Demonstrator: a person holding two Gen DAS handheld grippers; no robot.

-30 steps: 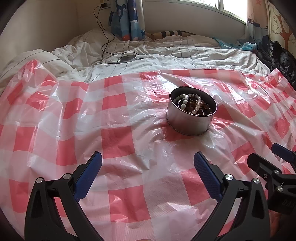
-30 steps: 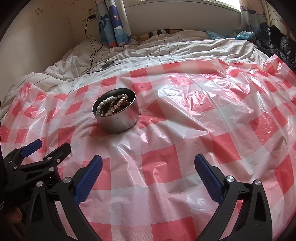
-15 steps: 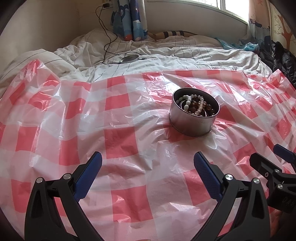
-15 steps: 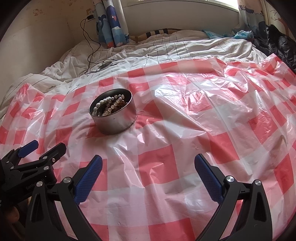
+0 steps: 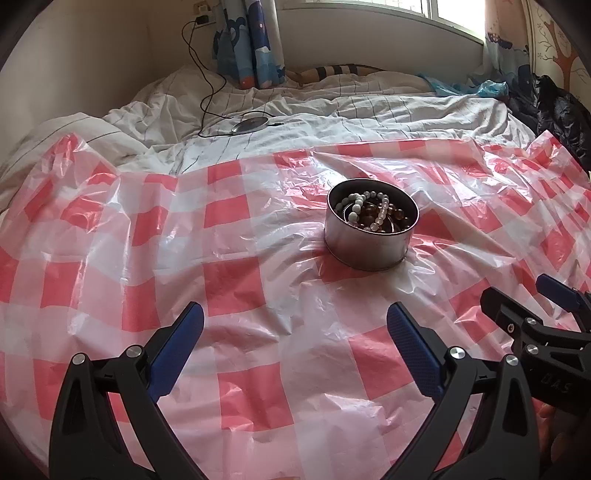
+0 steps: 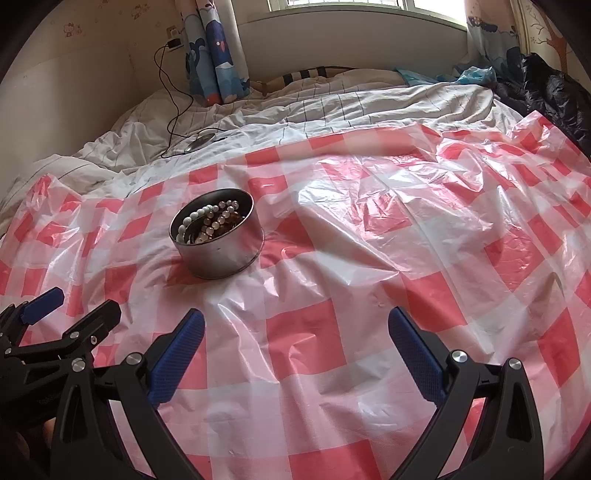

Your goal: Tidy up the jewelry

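Blue-padded left tongs (image 5: 295, 328) and right tongs (image 6: 295, 332) both gape wide, empty, above the checked plastic sheet (image 5: 236, 280) on the bed (image 5: 369, 110). Ahead, apart from both, the metal tin (image 5: 365, 251) holding bead bracelets (image 5: 373, 212) sits mid-sheet, with bare sheet all round to its edges.

**Daylit, sharp, heavily curved**

Lit brightly by daylight from the window (image 5: 454, 14) at the top, blown out white. Broad glare across the plastic sheet (image 6: 332, 192). Soft shadows only. Strongly bent by fisheye, vignetted black at corners. No motion blur.
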